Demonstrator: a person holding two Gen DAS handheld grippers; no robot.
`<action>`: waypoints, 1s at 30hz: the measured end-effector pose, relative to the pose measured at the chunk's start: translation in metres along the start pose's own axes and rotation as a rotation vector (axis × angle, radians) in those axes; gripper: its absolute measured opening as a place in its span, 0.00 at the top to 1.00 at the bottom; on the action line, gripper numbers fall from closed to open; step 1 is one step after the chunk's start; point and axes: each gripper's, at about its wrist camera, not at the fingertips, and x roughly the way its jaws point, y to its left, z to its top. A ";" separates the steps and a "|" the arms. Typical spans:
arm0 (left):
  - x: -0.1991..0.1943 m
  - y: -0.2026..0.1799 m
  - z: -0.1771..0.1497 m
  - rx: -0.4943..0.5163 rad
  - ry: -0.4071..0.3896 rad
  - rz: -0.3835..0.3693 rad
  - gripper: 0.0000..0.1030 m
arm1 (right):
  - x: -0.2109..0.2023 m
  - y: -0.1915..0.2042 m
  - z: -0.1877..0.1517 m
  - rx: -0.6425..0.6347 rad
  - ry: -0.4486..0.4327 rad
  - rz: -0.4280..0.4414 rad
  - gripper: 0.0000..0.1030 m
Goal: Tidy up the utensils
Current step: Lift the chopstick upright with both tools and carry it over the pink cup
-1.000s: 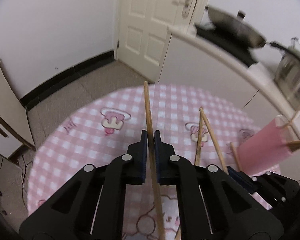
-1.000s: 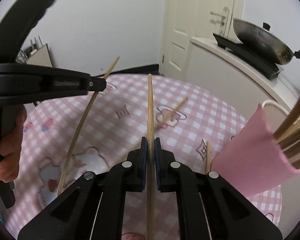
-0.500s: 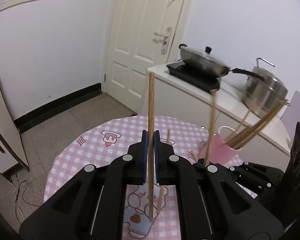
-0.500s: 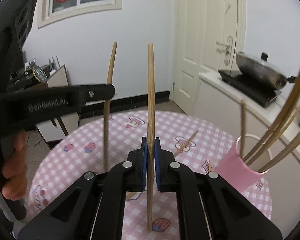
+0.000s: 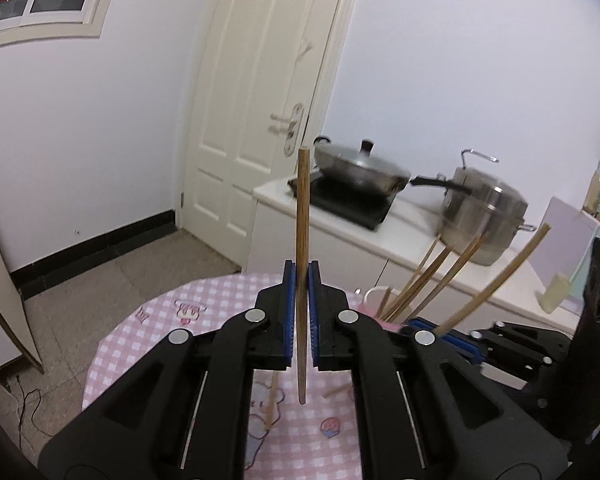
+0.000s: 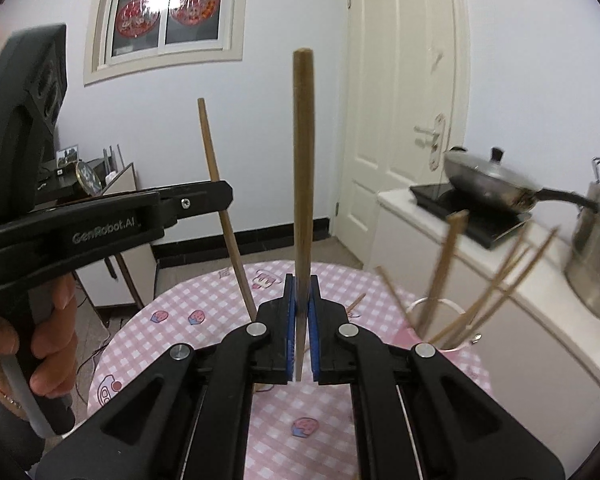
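Left wrist view: left gripper (image 5: pixel 300 312) and right gripper (image 6: pixel 300 320) each clamp one upright chopstick (image 5: pixel 302 240), seemingly ready for dropping into the pink cup (image 5: pixel 374 300).

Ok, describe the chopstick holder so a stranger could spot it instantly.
Start at the round table with the pink checked cloth. Near its edge closest to the white counter stands a pink cup. It alone stands upright, with several chopsticks fanning out of it.

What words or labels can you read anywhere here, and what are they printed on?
"GenRobot.AI": on the side of the left hand-held gripper, seen from the right wrist view.
Red window decorations: any characters too blurred to read.
No other text can be read.
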 end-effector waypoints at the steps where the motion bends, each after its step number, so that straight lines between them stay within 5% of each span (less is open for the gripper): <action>1: -0.001 -0.003 0.003 -0.002 -0.011 -0.006 0.94 | -0.007 -0.004 0.002 -0.001 -0.011 -0.013 0.96; 14: 0.015 -0.035 0.039 -0.036 -0.091 -0.105 0.94 | -0.041 -0.055 0.013 0.043 -0.091 -0.152 0.96; 30: 0.071 -0.047 0.057 -0.079 -0.159 -0.134 0.94 | -0.018 -0.069 0.014 0.018 -0.164 -0.217 0.96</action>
